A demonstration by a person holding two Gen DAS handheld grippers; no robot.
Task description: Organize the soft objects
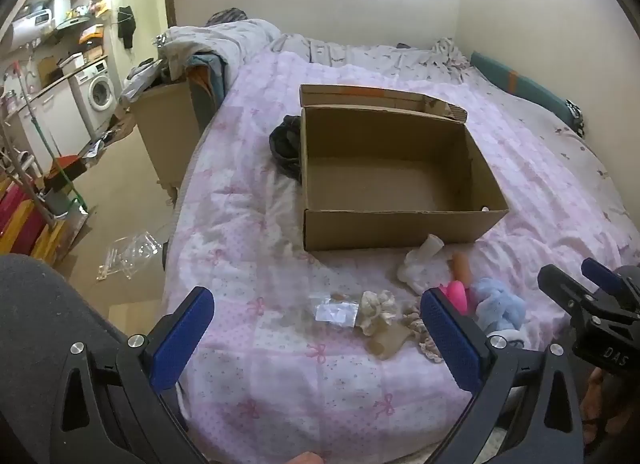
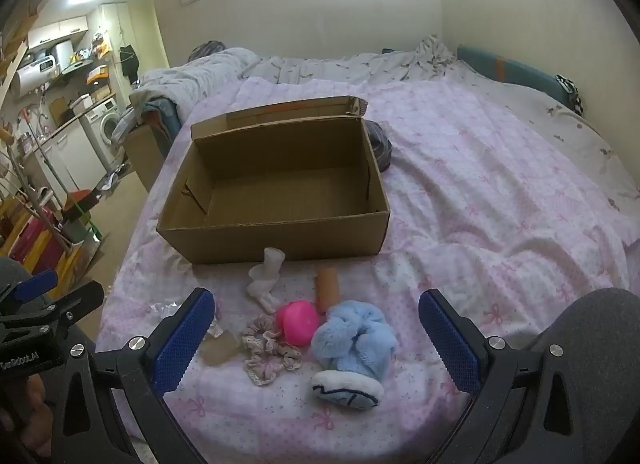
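Note:
An open, empty cardboard box (image 1: pixel 400 223) (image 2: pixel 280 232) sits on the pink bedspread. In front of it lie small soft things: a white sock (image 2: pixel 266 276), a tan roll (image 2: pixel 328 286), a pink ball (image 2: pixel 298 322), a blue fluffy slipper (image 2: pixel 354 340), a pink scrunchie (image 2: pixel 266 352) and a cream scrunchie (image 1: pixel 378 310). My left gripper (image 1: pixel 316 334) is open above the near bed edge, left of the pile. My right gripper (image 2: pixel 316 334) is open, hovering just before the pile; it also shows in the left wrist view (image 1: pixel 576 284).
A dark garment (image 1: pixel 286 143) lies by the box's far left side. A clear plastic wrapper (image 1: pixel 336 310) lies near the scrunchies. A bundled quilt (image 1: pixel 224 43) sits at the bed's far end. A cardboard cabinet (image 1: pixel 168 131) and floor clutter stand left of the bed.

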